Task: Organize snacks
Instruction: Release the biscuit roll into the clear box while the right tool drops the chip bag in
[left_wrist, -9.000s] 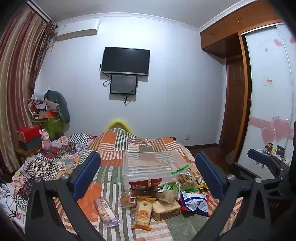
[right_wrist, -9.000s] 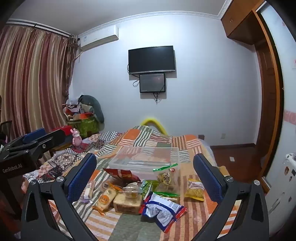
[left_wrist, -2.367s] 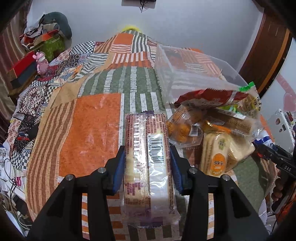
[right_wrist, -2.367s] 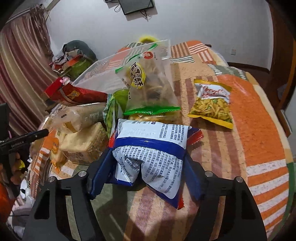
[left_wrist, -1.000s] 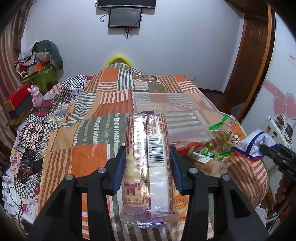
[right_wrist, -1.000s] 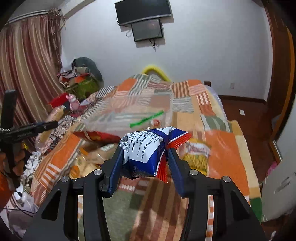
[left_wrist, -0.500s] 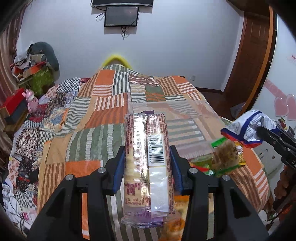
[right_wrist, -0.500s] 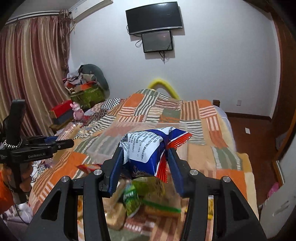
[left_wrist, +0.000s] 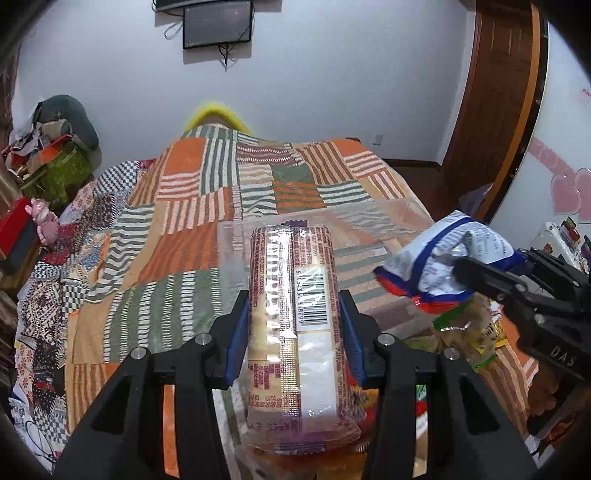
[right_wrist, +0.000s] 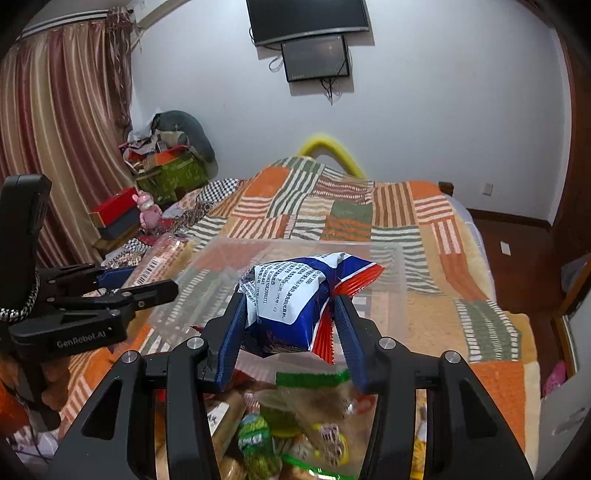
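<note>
My left gripper (left_wrist: 293, 314) is shut on a long clear pack of biscuits (left_wrist: 295, 317) with a barcode, held in the air over the near edge of a clear plastic bin (left_wrist: 369, 221) on the bed. My right gripper (right_wrist: 290, 314) is shut on a blue, white and red snack bag (right_wrist: 291, 299), held above the same bin (right_wrist: 384, 273). The right gripper and its bag (left_wrist: 443, 266) show at the right of the left wrist view. The left gripper and its pack (right_wrist: 155, 266) show at the left of the right wrist view.
A pile of loose snack packs (right_wrist: 295, 435) lies on the patchwork quilt (left_wrist: 177, 258) in front of the bin. A red box (right_wrist: 114, 214) and clutter stand at the bed's left. A wardrobe (left_wrist: 491, 110) stands at the right.
Both grippers have moved forward and closer together with their snacks, now over the bin. Earlier they closed on the packs on the bed and lifted them.
</note>
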